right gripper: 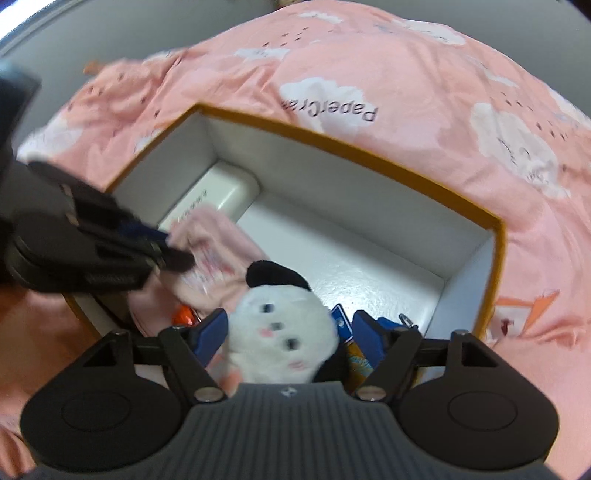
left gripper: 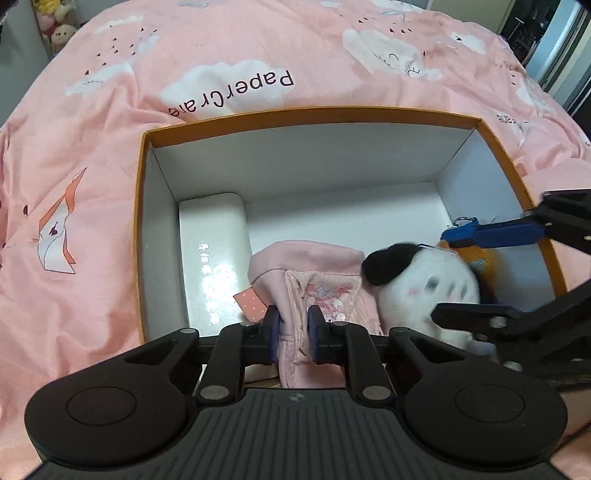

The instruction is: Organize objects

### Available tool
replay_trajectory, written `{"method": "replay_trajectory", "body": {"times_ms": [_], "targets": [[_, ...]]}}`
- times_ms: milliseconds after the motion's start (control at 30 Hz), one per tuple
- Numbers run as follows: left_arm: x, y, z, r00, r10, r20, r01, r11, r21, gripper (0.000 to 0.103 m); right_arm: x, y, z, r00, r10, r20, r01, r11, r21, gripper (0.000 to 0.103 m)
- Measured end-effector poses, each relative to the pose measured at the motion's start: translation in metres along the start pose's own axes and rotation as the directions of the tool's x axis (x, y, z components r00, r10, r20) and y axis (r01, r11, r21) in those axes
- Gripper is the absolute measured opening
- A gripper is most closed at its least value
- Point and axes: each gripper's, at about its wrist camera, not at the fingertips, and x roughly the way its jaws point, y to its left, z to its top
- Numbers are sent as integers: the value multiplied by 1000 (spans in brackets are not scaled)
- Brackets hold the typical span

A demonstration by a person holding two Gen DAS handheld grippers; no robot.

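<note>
An orange-rimmed white box (left gripper: pixel 325 114) lies on the pink bed cover; it also shows in the right wrist view (right gripper: pixel 369 155). My left gripper (left gripper: pixel 293 332) is shut on a folded pink garment (left gripper: pixel 317 280), holding it inside the box at the near side; the garment also shows in the right wrist view (right gripper: pixel 218 243). My right gripper (right gripper: pixel 288 332) has its jaws wide around a white plush toy with a black ear (right gripper: pixel 284 332), inside the box; the toy (left gripper: pixel 424 284) is blurred. The right gripper (left gripper: pixel 458 273) reaches in from the right.
A white glossy rectangular item (left gripper: pixel 214 258) lies flat at the box's left end. An orange and blue item (right gripper: pixel 354 354) lies under the plush. The far half of the box floor (left gripper: pixel 343 214) is bare. Plush toys (left gripper: pixel 55 22) sit on a far shelf.
</note>
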Motion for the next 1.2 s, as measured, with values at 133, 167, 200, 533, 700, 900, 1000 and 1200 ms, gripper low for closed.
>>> {"method": "replay_trajectory", "body": {"times_ms": [133,167,200,533,700,900,1000,1200], "targets": [[3,1,-1,1000,-6,-8,6,1000,3,18,14,8,-1,998,-16,-54,11,996,-93,58],[4,0,-2,1000,-8,-10,8,1000,1,18,16,8,-1,998,-4,-64,-2,995,-97,57],[5,0,-2,1000,-10,-11,10,1000,1,17,18,9,-1,997,4,-72,-11,995,-102,56],[10,-3,-6,1000,-5,-2,5,1000,-1,28,19,7,-3,997,11,-71,-16,997,-77,58],[-27,-2,-22,985,26,169,-23,1000,-19,30,-16,14,-16,998,-28,62,28,1000,12,62],[-80,-10,-62,947,-79,311,87,996,-11,31,-74,30,-46,966,-31,256,-12,987,163,66],[-92,-16,-84,940,-101,327,110,994,-9,31,-100,43,-69,943,-55,328,-18,977,215,70],[-88,-17,-119,952,-119,281,137,989,-47,31,-103,67,-117,933,-124,337,9,946,323,76]]}}
